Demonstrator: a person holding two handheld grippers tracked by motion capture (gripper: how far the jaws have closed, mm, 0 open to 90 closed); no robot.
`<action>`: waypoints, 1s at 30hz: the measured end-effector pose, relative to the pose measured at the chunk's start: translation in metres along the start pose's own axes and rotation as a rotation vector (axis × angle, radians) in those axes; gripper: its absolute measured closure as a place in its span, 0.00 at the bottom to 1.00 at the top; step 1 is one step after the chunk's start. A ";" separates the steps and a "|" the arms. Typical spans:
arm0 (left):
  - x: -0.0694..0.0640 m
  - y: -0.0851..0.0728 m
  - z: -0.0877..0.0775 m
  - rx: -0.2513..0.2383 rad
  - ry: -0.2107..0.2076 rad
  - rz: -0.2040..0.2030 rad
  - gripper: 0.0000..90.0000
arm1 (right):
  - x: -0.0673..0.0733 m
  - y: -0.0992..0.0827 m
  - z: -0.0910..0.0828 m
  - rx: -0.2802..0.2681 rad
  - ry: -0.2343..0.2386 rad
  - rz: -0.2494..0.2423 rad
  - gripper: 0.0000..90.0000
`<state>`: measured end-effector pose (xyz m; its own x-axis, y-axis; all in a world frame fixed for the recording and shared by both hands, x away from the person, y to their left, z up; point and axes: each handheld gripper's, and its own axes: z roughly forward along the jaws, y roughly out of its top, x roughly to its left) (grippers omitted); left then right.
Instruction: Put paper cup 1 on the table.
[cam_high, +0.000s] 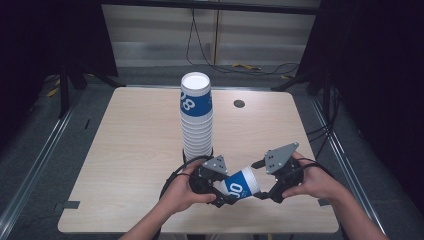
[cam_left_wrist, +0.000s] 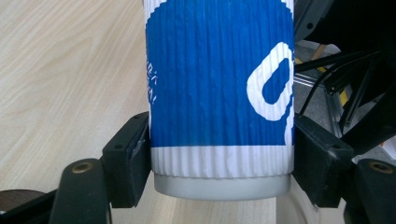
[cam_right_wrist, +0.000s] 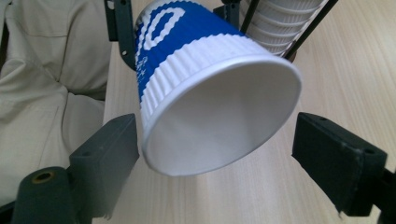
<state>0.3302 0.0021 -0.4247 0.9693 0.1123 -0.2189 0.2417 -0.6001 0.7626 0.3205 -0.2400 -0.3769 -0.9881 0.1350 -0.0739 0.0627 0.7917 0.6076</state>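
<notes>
Step in hand, as it reads: a single blue-and-white paper cup (cam_high: 241, 185) is being passed or worked between two grippers, low over the near edge of the table (cam_high: 125, 165). Cup lies tilted almost on its side, base toward the left gripper (cam_high: 216, 192), open mouth toward the right gripper (cam_high: 264, 192).

Left gripper: jaws narrow, clamped on the cup's base end; in the left gripper view both pads (cam_left_wrist: 133, 156) press the ribbed sleeve just above the bottom rim. Firm hold, cup carried clear of the table.

Right gripper: jaws wide. In the right gripper view the cup mouth (cam_right_wrist: 224, 123) sits between the two jaws, gaps visible on both sides, no pad contact. Not gripping yet.

Tall stack of matching cups (cam_high: 196, 117) stands upright near the table's middle, behind the grippers, well apart from the held cup. Whether this cup goes to that stack or came off it cannot be told.

Next move likely calls for the right gripper to close on the rim end, gently, since a thin paper rim crushes easily; the left should release only once that hold is sure.
</notes>
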 end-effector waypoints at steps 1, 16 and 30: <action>0.000 0.000 0.000 -0.008 0.000 0.003 0.32 | 0.000 0.000 0.000 -0.005 0.004 0.006 0.16; -0.001 0.000 0.002 -0.019 -0.006 0.008 0.32 | -0.002 0.000 0.006 -0.042 0.024 0.021 0.14; 0.003 -0.003 0.000 -0.036 0.000 0.030 0.33 | -0.004 0.002 0.009 -0.070 0.022 0.007 0.19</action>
<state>0.3324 0.0048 -0.4278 0.9762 0.0949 -0.1950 0.2137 -0.5741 0.7904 0.3254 -0.2342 -0.3825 -0.9905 0.1269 -0.0524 0.0607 0.7471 0.6619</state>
